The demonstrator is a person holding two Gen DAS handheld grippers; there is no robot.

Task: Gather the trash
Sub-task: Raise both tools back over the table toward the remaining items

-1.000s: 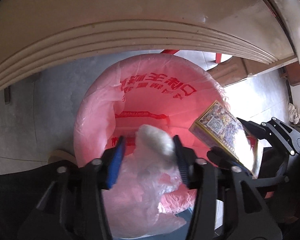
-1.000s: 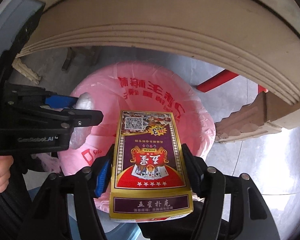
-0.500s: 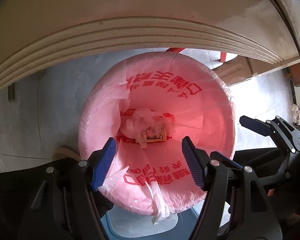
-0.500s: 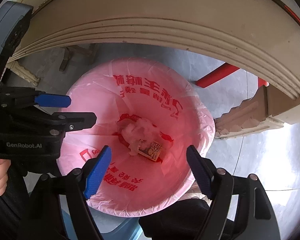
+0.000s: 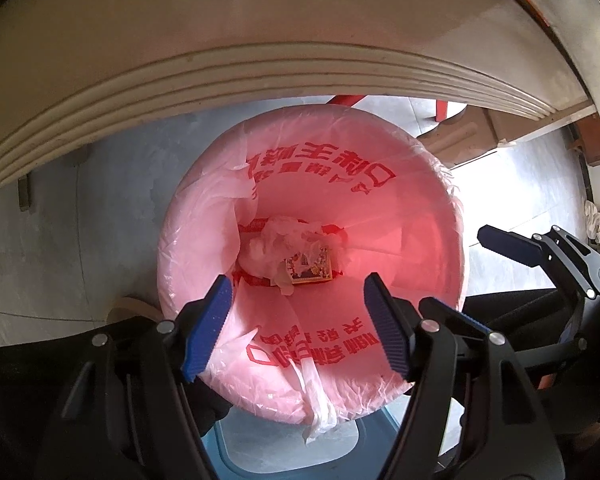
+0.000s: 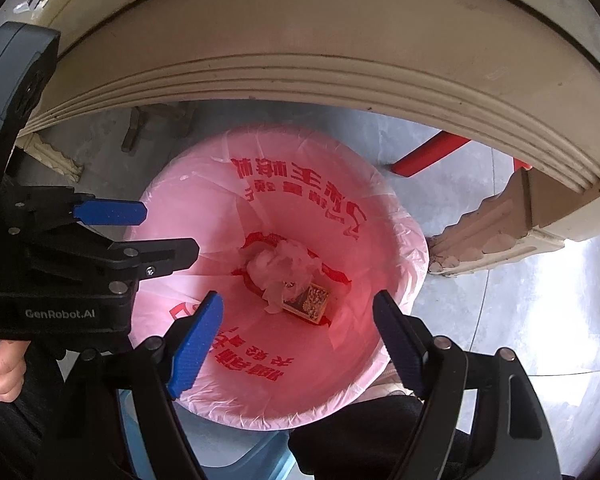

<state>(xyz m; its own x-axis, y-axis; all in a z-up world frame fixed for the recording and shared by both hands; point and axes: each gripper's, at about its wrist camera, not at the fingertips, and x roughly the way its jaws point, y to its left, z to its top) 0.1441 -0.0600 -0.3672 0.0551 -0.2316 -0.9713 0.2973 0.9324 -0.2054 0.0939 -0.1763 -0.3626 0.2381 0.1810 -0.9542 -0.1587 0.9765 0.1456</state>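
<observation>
Jaws of left gripper [image 5: 296, 328] and right gripper [image 6: 296, 340] spread, empty, above bin. Card box [image 5: 309, 269] and crumpled white plastic [image 5: 280, 244] at bottom of pink-lined bin [image 5: 440, 248]. Grey tiled floor [image 6: 500, 320]; cream moulded table edge [image 5: 260, 76] overhead.

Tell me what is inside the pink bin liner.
At the bottom of the pink bin liner lie crumpled clear plastic and a playing-card box; plastic overlaps the box's edge. Anything beneath is hidden.
</observation>
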